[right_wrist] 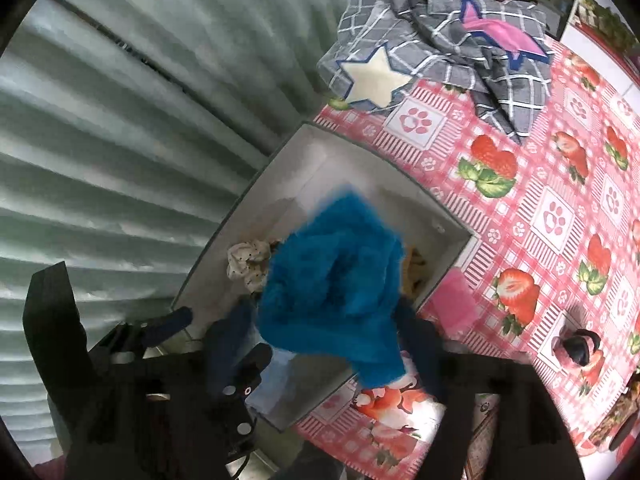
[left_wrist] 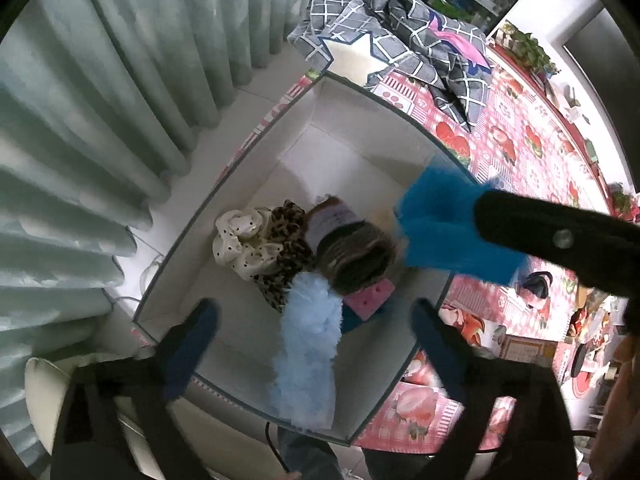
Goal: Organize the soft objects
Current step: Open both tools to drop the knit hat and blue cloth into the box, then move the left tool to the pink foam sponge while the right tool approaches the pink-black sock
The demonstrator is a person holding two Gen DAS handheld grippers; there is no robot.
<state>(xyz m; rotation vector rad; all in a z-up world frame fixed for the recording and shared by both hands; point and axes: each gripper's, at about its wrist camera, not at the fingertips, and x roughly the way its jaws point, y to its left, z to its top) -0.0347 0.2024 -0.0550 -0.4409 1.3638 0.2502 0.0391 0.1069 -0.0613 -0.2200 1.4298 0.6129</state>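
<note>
With both sets of jaws spread wide over the white box (left_wrist: pixel 256 148), the pale blue fluffy piece (left_wrist: pixel 308 344) and bright blue plush (right_wrist: pixel 336 272) look released into it, so the next move calls for fetching another soft item from the surface (right_wrist: pixel 540 184).

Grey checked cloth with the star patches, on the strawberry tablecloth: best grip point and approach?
Likely the raised, bunched ridge at the middle of the grey checked cloth with star patches, taken from above. It lies crumpled on the pink strawberry tablecloth, beyond the white fabric box; a standing fold gives the fingers something to close across, while the flat edges would need scraping up.
</note>
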